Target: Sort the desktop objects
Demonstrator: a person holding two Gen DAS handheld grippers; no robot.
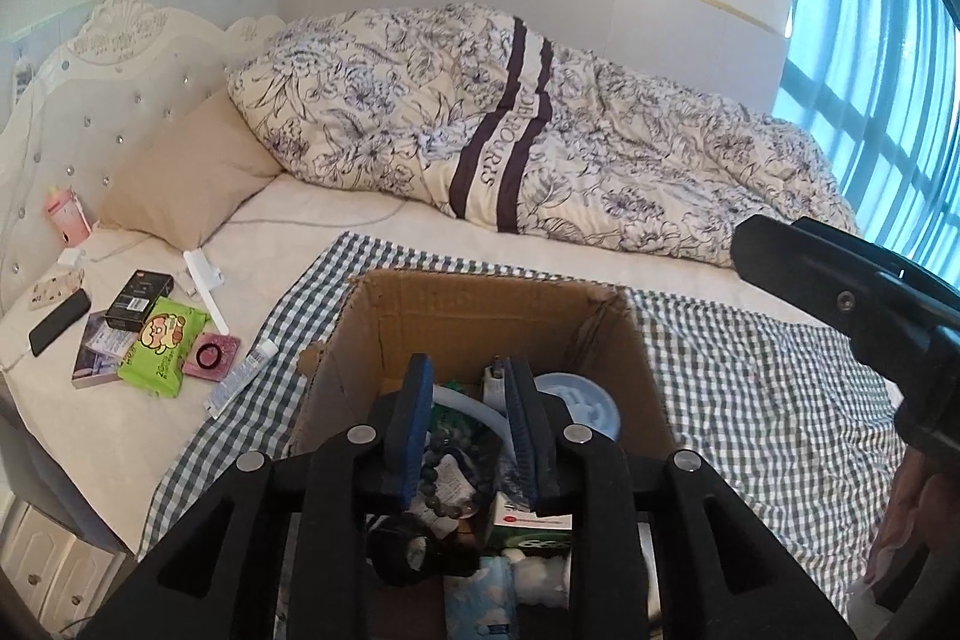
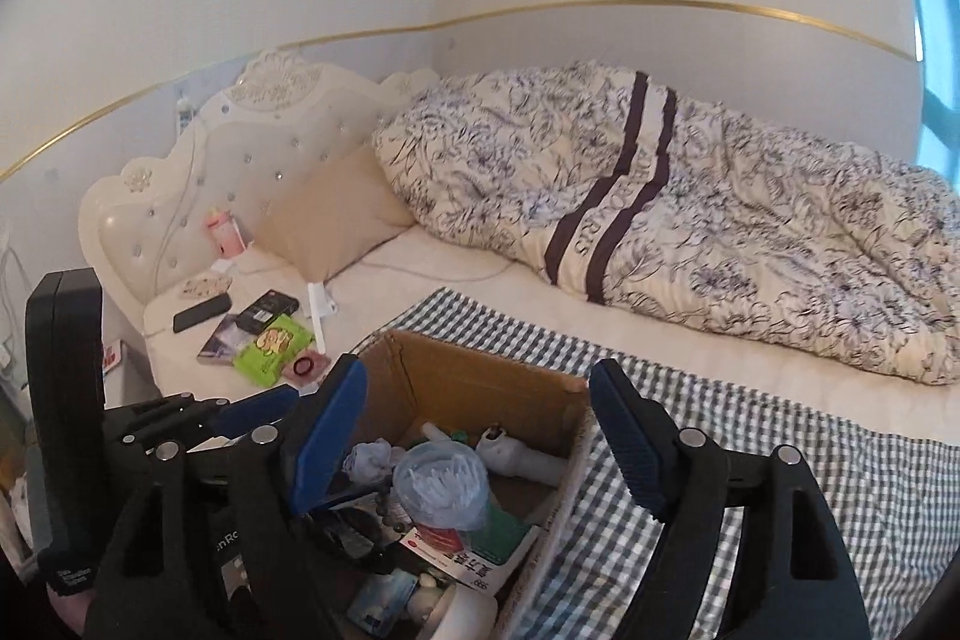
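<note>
An open brown cardboard box [image 2: 480,388], crammed with small clutter, sits on the bed's checked cloth [image 2: 750,400]. Left claw [image 1: 471,424] hovers part-open and empty above it; right claw [image 2: 480,442] gapes wide, empty.

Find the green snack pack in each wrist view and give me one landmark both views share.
Left wrist: green snack pack lies at left on the bed, left of the cardboard box.
Right wrist: green snack pack lies left of centre, up-left of the box.
Shared landmark: the box on the checked cloth.
</note>
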